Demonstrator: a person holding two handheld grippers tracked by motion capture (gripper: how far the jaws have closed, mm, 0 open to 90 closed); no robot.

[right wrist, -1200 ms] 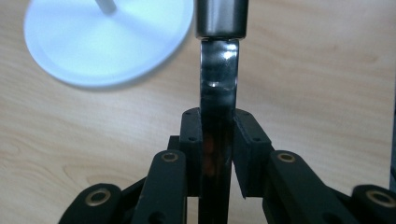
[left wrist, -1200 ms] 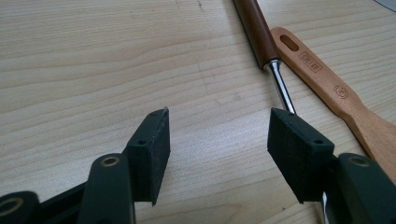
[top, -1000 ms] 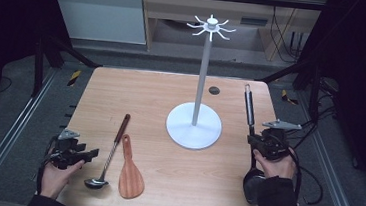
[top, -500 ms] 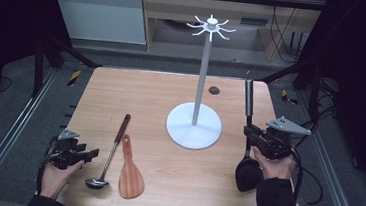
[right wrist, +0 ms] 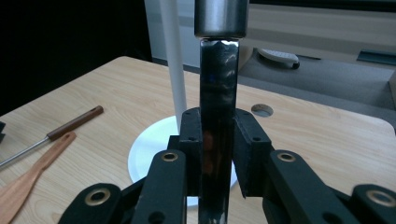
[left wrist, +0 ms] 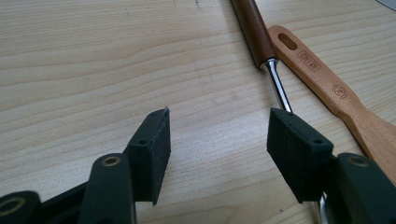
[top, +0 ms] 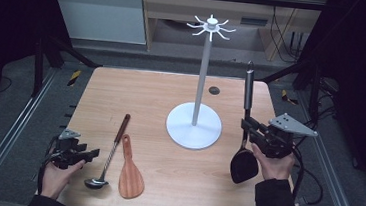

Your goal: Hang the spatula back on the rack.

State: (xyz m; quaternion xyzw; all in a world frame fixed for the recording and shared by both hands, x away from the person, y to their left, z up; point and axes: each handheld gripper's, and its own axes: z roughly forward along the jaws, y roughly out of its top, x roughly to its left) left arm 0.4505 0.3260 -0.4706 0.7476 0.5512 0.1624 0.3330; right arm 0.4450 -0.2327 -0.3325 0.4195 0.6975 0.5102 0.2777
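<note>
Now lifting the black spatula toward the rack.
Nearest, the left gripper (top: 86,153) rests with jaws apart beside the ladle (top: 110,152); the right gripper (top: 247,128) is clamped on the black spatula (top: 247,103), upright beside the rack (top: 208,27). Keep the handle vertical and raise its tip to hook height.

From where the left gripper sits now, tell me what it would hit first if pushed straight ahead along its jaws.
Probably the ladle: its steel shaft runs just past the tip of one pad of the open left gripper. Bare table lies ahead of the other pad. The wooden spatula sits beyond the ladle.
</note>
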